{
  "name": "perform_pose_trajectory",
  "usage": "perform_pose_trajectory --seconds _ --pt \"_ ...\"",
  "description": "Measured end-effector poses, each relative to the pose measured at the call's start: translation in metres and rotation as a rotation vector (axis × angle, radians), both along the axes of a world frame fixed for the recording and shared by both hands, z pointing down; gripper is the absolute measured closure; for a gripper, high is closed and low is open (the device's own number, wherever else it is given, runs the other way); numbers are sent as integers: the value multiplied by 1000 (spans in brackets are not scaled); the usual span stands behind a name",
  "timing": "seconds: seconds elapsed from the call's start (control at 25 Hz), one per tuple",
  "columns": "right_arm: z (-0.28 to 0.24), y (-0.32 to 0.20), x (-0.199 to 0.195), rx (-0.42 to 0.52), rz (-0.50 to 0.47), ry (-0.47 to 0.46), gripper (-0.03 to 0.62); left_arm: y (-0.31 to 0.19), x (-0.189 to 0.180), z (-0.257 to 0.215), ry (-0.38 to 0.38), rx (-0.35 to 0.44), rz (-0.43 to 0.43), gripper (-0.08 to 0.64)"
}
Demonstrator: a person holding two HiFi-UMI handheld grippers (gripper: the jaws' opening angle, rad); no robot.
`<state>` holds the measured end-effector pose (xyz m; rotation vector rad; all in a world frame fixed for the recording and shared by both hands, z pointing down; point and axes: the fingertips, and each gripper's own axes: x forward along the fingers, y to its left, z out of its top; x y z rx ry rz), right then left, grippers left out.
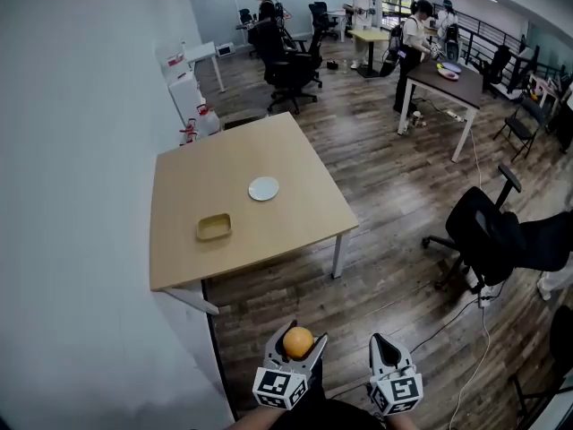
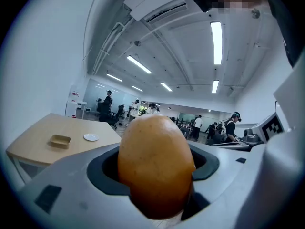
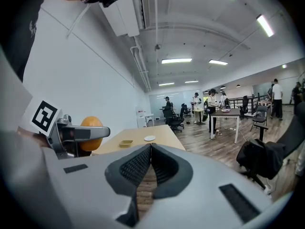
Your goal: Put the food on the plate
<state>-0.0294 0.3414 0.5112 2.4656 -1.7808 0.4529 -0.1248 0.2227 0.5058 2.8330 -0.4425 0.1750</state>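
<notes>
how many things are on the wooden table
2: a white plate near the middle of the table, and a tan square dish nearer its front left edge. The whole top shows, so none hidden.

A brown plank floor [image 1: 394,195] spreads ahead of the left hand-held gripper [image 1: 300,339] and far to its right. On its left rises a plain white wall [image 1: 72,150]. Straight ahead stands a light wooden worktop [image 1: 215,177] on white legs. Well beyond it are black office chairs [image 1: 291,65], a dark table [image 1: 443,83] and several people [image 1: 414,34]. Near on the right stands another black chair [image 1: 488,231]. Long ceiling lamps [image 2: 217,42] are lit.
</notes>
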Motion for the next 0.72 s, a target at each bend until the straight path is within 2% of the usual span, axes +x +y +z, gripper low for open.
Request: perform_pose_trajectory --seconds 0.16,0.28,0.44,0.72 --pt "-6 -33 53 18 75 5 532 -38 25 4 -13 -1 18 247" --pt "-2 -59 81 -11 78 1 532 -66 47 14 -19 -13 15 247" --pt "-3 -102 97 -44 62 -10 532 -102 74 18 -21 -55 47 247" --pt "-11 -165 115 -65 42 10 532 -153 101 22 -10 -76 75 247"
